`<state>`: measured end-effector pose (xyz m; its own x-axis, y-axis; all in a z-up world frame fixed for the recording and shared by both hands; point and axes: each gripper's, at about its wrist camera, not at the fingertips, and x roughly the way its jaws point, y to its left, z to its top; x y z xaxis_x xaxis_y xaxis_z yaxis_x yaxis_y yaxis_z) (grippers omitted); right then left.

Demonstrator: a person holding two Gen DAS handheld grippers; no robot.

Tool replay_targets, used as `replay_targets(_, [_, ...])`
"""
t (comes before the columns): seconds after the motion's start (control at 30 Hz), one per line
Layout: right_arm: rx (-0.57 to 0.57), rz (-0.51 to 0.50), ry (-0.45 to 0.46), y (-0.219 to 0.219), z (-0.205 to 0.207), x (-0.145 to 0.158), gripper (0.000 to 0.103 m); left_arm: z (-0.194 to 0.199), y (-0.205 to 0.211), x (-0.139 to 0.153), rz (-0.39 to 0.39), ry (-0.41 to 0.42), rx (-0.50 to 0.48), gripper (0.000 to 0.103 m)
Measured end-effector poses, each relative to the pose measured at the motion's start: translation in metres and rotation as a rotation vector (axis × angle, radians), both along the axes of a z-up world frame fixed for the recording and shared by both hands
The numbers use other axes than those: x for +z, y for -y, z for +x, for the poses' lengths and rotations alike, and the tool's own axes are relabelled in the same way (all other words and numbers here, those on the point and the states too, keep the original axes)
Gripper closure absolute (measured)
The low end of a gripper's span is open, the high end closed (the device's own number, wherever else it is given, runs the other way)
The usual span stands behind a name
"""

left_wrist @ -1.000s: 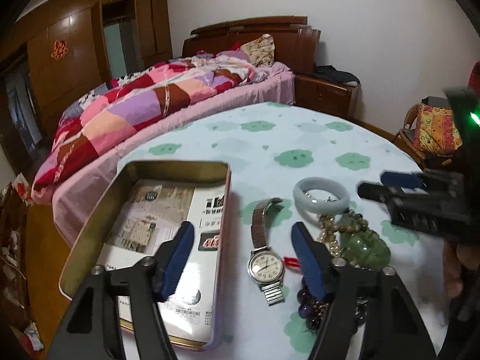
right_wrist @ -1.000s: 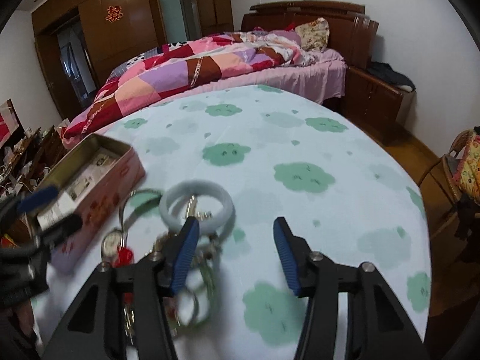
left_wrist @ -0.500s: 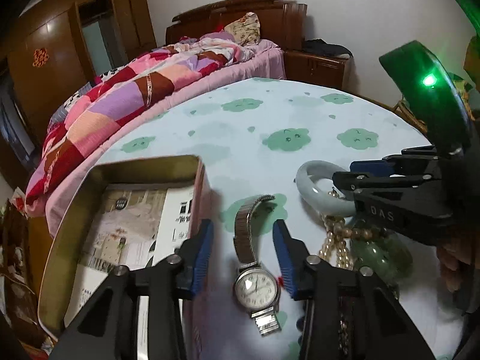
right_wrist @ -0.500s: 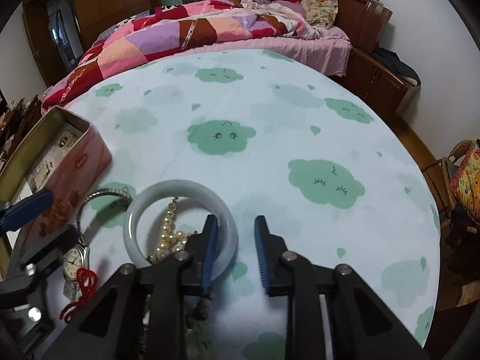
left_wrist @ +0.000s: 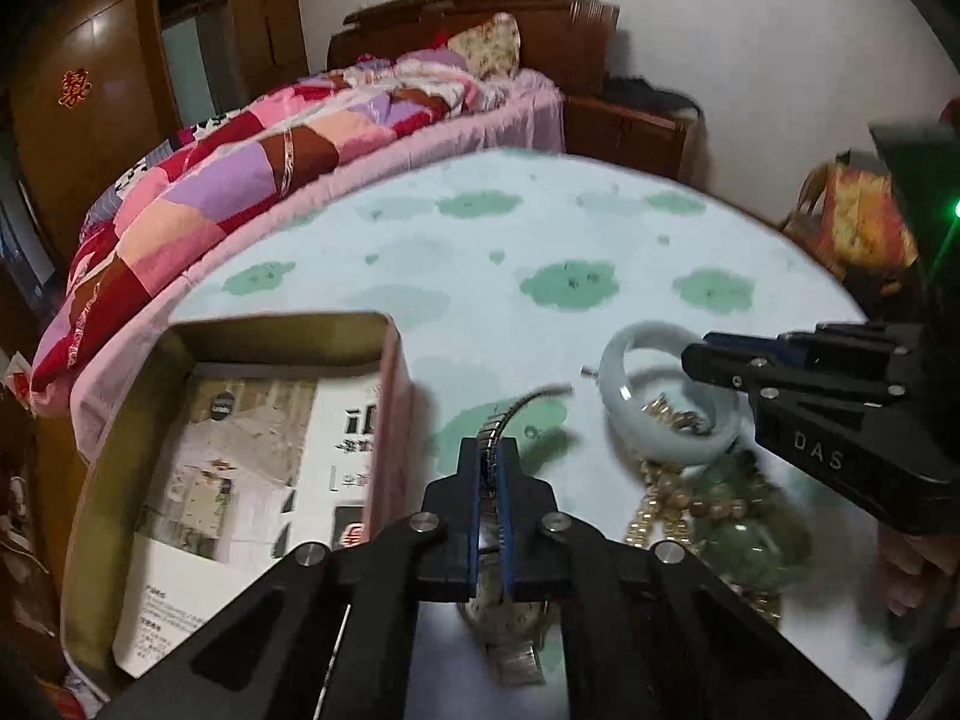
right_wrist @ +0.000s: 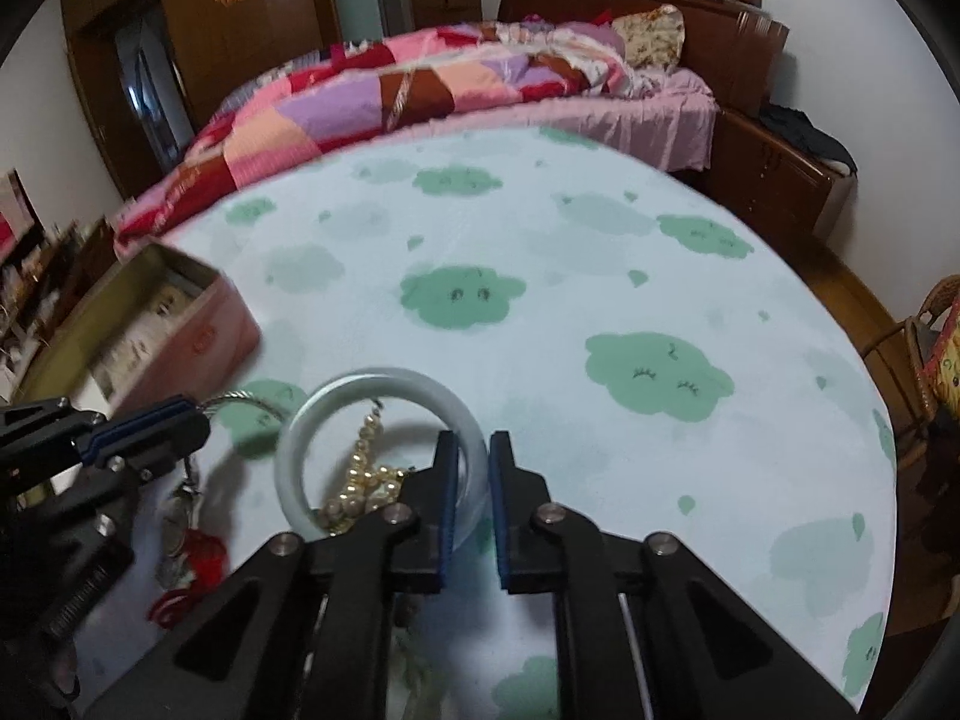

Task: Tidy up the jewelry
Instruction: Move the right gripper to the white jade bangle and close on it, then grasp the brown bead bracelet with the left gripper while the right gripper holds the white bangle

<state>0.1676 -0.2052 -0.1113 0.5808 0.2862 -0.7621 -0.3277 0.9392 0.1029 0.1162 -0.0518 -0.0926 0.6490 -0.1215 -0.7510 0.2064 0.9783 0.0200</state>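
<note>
- The left gripper [left_wrist: 492, 468] has just closed, pinching the silver metal wristwatch [left_wrist: 501, 612] by its band.
- The right gripper [right_wrist: 474, 468] has just closed, clamping the pale jade bangle [right_wrist: 336, 405].

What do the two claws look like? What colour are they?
Both claws, the left claw and the right claw, are black, built from flat angular bars joined with round silver screws. Each finger ends in a ribbed blue pad. The right claw's side has white letters "DAS", and a green light glows above it.
</note>
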Motion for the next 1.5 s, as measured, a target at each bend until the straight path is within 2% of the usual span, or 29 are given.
replay_targets(0.17, [-0.003, 0.035, 0.049, 0.003, -0.010, 0.016, 0.090, -0.019, -0.011, 0.028, -0.074, 0.060, 0.003, 0.100])
replay_targets(0.27, [-0.005, 0.059, 0.074, 0.005, -0.013, 0.024, 0.090, -0.030, -0.015, 0.047, -0.104, 0.110, 0.002, 0.103])
replay_targets(0.47, [0.000, 0.078, 0.121, 0.003, -0.018, 0.037, 0.090, -0.044, -0.026, 0.084, -0.132, 0.197, -0.004, 0.103])
replay_targets(0.6, [0.008, 0.084, 0.143, -0.002, -0.019, 0.044, 0.090, -0.044, -0.026, 0.085, -0.133, 0.204, -0.007, 0.103])
replay_targets(0.7, [0.009, 0.081, 0.154, 0.000, -0.020, 0.047, 0.090, -0.036, -0.017, 0.071, -0.099, 0.170, -0.016, 0.103])
replay_targets(0.77, [0.003, 0.079, 0.157, 0.003, -0.022, 0.046, 0.090, -0.028, -0.009, 0.057, -0.055, 0.133, -0.014, 0.091])
replay_targets(0.83, [-0.008, 0.077, 0.154, 0.008, -0.021, 0.043, 0.090, -0.023, -0.004, 0.045, -0.035, 0.111, -0.009, 0.042])
replay_targets(0.87, [-0.013, 0.080, 0.152, 0.012, -0.023, 0.042, 0.090, -0.022, -0.001, 0.039, -0.036, 0.121, -0.006, 0.034])
replay_targets(0.9, [-0.022, 0.082, 0.147, 0.016, -0.021, 0.039, 0.090, -0.022, 0.000, 0.035, -0.033, 0.125, -0.003, 0.031])
replay_targets(1.03, [-0.045, 0.092, 0.139, 0.028, -0.022, 0.035, 0.090, -0.018, 0.010, 0.024, -0.046, 0.089, -0.031, 0.031])
replay_targets(1.13, [-0.060, 0.095, 0.141, 0.036, -0.023, 0.033, 0.090, -0.018, 0.021, 0.022, -0.088, 0.063, -0.063, 0.031])
replay_targets(1.2, [-0.067, 0.098, 0.140, 0.040, -0.023, 0.032, 0.090, -0.017, 0.030, 0.019, -0.072, 0.050, -0.075, 0.031])
replay_targets(1.27, [-0.072, 0.102, 0.144, 0.044, -0.025, 0.031, 0.090, -0.013, 0.043, 0.014, -0.049, 0.035, -0.100, 0.035])
replay_targets(1.33, [-0.075, 0.102, 0.146, 0.046, -0.027, 0.030, 0.090, -0.008, 0.050, 0.006, -0.046, -0.003, -0.122, 0.055])
replay_targets(1.4, [-0.077, 0.101, 0.147, 0.047, -0.028, 0.028, 0.090, -0.001, 0.056, -0.006, -0.054, -0.057, -0.138, 0.069])
replay_targets(1.43, [-0.077, 0.101, 0.147, 0.048, -0.028, 0.027, 0.090, 0.001, 0.058, -0.011, -0.053, -0.078, -0.143, 0.082])
replay_targets(1.47, [-0.078, 0.102, 0.147, 0.049, -0.028, 0.027, 0.090, 0.003, 0.059, -0.015, -0.060, -0.098, -0.151, 0.091])
replay_targets(1.5, [-0.079, 0.102, 0.148, 0.049, -0.029, 0.027, 0.090, 0.002, 0.059, -0.015, -0.066, -0.104, -0.149, 0.096])
